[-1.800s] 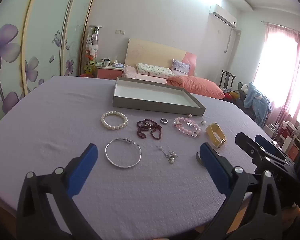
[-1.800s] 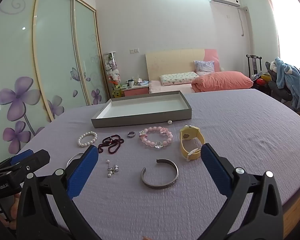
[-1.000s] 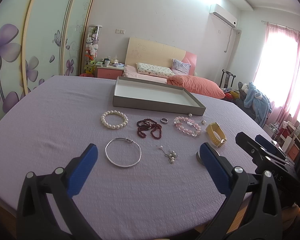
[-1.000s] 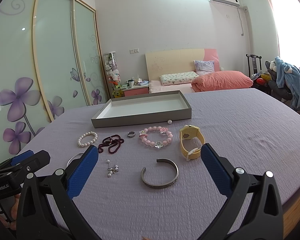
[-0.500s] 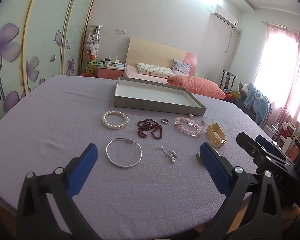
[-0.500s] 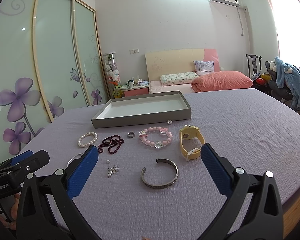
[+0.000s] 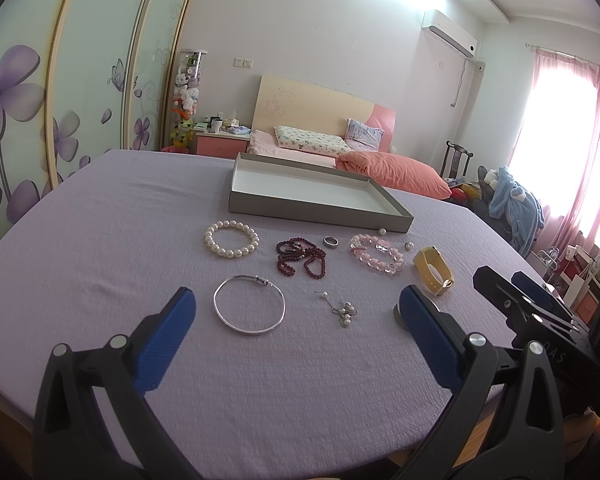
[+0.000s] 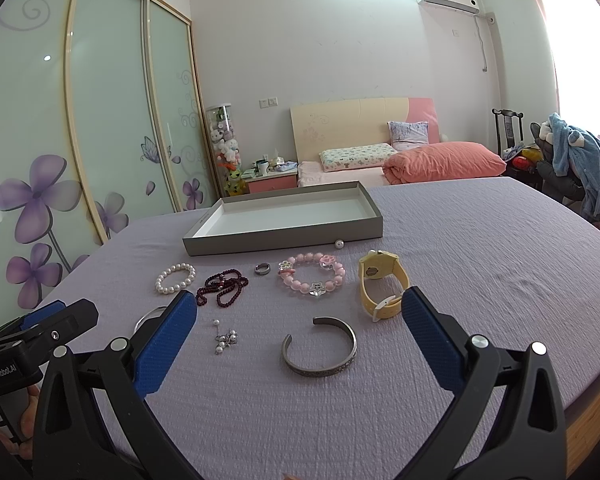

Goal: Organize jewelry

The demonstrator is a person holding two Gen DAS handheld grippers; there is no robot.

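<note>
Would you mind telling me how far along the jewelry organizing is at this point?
Nothing looks done: the grey tray is empty. Nothing is in hand; the left gripper and right gripper are both open above the cloth. Everything remains outside it, including the pearl bracelet, pink bead bracelet, yellow watch and silver cuff.

Silver cuff (image 7: 397,313) and thin bangle (image 8: 150,316), each partly behind a blue finger.

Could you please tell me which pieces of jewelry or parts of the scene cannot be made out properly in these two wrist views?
- Silver cuff: left wrist view, mostly hidden behind that gripper's fingers.
- Thin silver bangle: right wrist view, largely covered by a blue finger.
- Earring cluster: too small to tell its design.
- Tray: its near wall hides part of the floor inside.
</note>
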